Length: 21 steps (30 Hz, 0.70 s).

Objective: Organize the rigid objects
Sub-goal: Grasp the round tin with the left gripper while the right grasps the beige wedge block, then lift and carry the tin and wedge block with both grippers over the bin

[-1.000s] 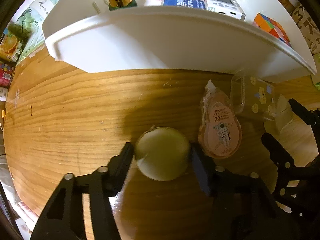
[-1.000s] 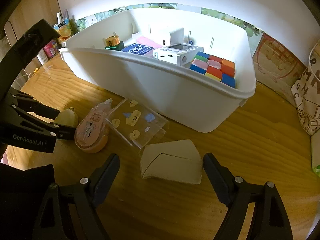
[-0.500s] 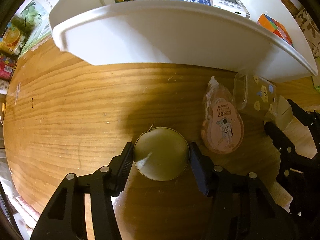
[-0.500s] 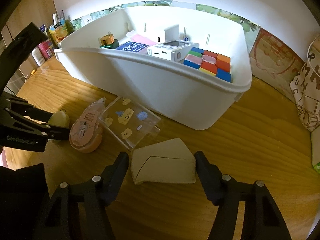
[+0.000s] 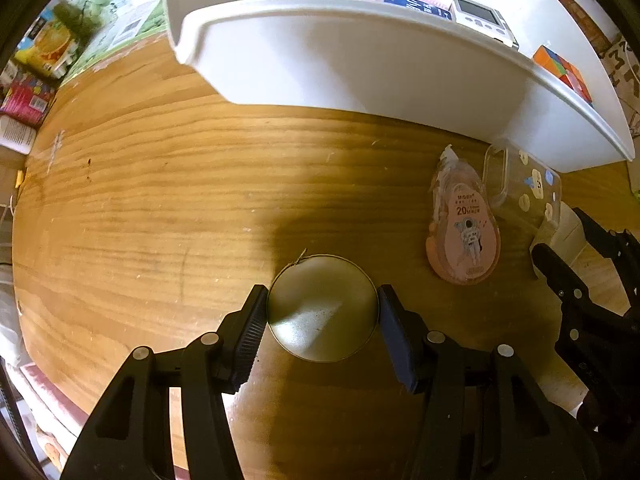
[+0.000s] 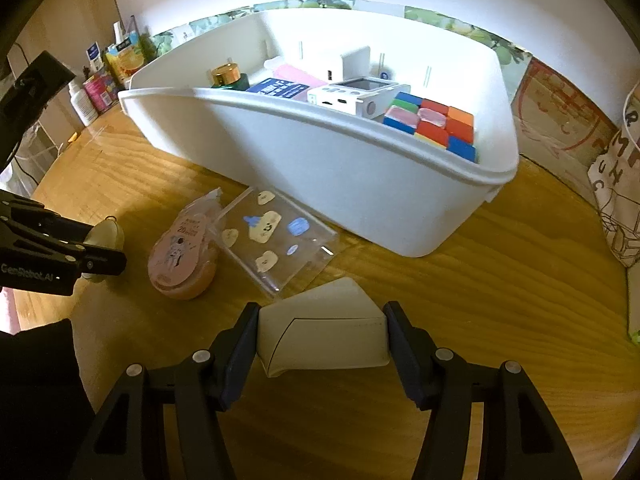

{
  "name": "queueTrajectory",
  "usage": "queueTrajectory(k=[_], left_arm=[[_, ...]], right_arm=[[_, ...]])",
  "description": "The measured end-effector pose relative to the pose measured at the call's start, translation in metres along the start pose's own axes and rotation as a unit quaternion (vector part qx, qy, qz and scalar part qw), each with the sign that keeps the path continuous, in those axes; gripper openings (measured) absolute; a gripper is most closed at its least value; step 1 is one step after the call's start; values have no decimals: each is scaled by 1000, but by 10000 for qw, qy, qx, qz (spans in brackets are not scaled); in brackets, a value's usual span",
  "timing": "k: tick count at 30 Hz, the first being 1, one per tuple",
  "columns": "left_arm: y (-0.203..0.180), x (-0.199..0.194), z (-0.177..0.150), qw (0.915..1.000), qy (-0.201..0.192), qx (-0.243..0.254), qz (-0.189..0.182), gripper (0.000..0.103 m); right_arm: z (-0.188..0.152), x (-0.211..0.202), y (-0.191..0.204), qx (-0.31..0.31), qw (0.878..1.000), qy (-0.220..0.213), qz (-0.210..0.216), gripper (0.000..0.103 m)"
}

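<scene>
- My left gripper point(image 5: 322, 320) has its jaws closed in on the round tin point(image 5: 323, 308), one pad against each side at 9 and 3 o'clock; the tin looks to sit on the wooden table point(image 5: 160, 200), gripped across its width so it will not roll out when I lift.
- My right gripper point(image 6: 320, 340) brackets the cream case point(image 6: 324, 328) the same way, pads at or very near its two short ends; I judge it pinched, though contact on the right side is hard to confirm.
- From the right wrist view, at 11 o'clock beyond the case lies a clear sticker-printed phone case point(image 6: 276, 240), its far edge close to the bin, and beside that, nearer my left gripper, the pink correction-tape pack point(image 6: 184, 256). Both lie loose on the table, waiting.
- Farther out at 12 o'clock stands the white bin point(image 6: 320, 160), already holding a puzzle cube point(image 6: 436, 124), a small white device point(image 6: 352, 96) and a gold-capped bottle point(image 6: 228, 76). I judge both held pieces belong there; the high wall means lifting well clear first.
</scene>
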<state>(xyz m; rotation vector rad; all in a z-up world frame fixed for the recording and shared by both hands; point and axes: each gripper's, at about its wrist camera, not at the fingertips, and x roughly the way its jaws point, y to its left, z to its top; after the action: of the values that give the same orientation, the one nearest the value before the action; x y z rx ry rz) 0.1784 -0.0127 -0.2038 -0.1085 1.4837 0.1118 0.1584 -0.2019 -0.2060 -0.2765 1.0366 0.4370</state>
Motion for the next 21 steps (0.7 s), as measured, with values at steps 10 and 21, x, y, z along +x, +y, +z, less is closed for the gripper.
queueTrajectory(k=[10,21], left_arm=[[5,-12,-33,9996,-87,-269,50,59],[23,-22,-79,9974,-159,-683,140,59]], right_arm=[[-4,-12,8,-109,9998,-92,137,62],[-20,-29,21,-416,9986,-182,281,62]])
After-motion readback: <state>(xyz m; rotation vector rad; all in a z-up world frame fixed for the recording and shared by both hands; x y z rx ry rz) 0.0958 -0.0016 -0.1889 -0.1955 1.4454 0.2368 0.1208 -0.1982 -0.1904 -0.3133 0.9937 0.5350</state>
